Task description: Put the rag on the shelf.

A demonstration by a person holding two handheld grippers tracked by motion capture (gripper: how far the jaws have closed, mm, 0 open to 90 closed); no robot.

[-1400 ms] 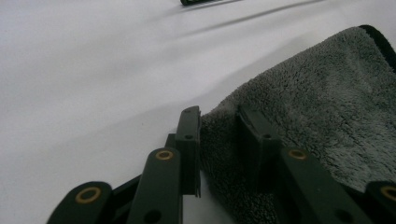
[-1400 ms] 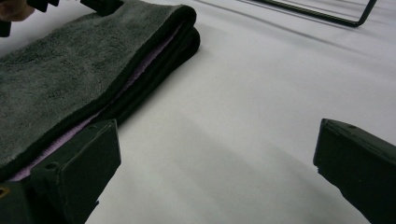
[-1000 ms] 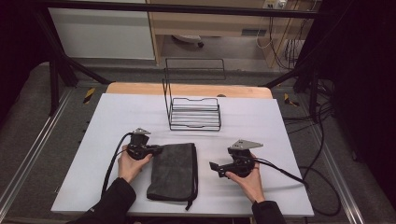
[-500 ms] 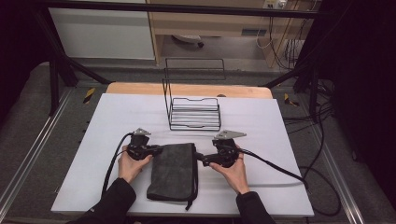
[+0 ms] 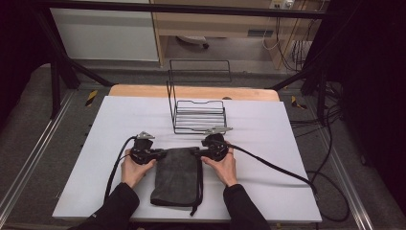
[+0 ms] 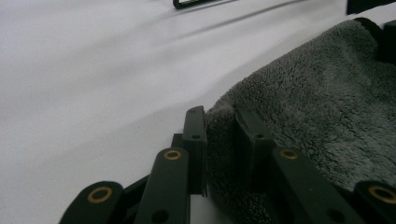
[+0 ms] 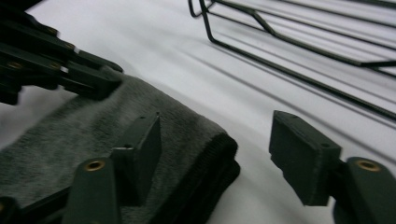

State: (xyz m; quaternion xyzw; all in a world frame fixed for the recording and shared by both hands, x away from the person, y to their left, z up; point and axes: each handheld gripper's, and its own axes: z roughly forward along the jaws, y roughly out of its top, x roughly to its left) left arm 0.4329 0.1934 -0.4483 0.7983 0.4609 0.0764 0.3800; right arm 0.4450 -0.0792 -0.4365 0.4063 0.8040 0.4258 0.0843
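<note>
As seen in the high view, a folded grey towel lies on the white table between the two hand-held grippers, its far edge level with both of them. The left gripper meets the towel's far left corner, and the right gripper reaches the far right corner from the opposite side. Each is grasped by a hand in a dark sleeve, and a black cable trails from each. Just beyond the right gripper, farther from the person, stands a black wire rack, apart from the towel.

Viewed along the left gripper, the two black jaws are drawn close together and pinch a raised fold of the towel between them. The rest of the cloth spreads ahead and to the right of the jaws, with bare table to their left.

Viewed along the right gripper, the jaws stand wide apart. One jaw rests over the towel, the other over bare table, so that the folded corner lies between them, not gripped. Ahead of these jaws, across the cloth, the left gripper holds the opposite corner. The wire rack lies ahead and to the right.
</note>
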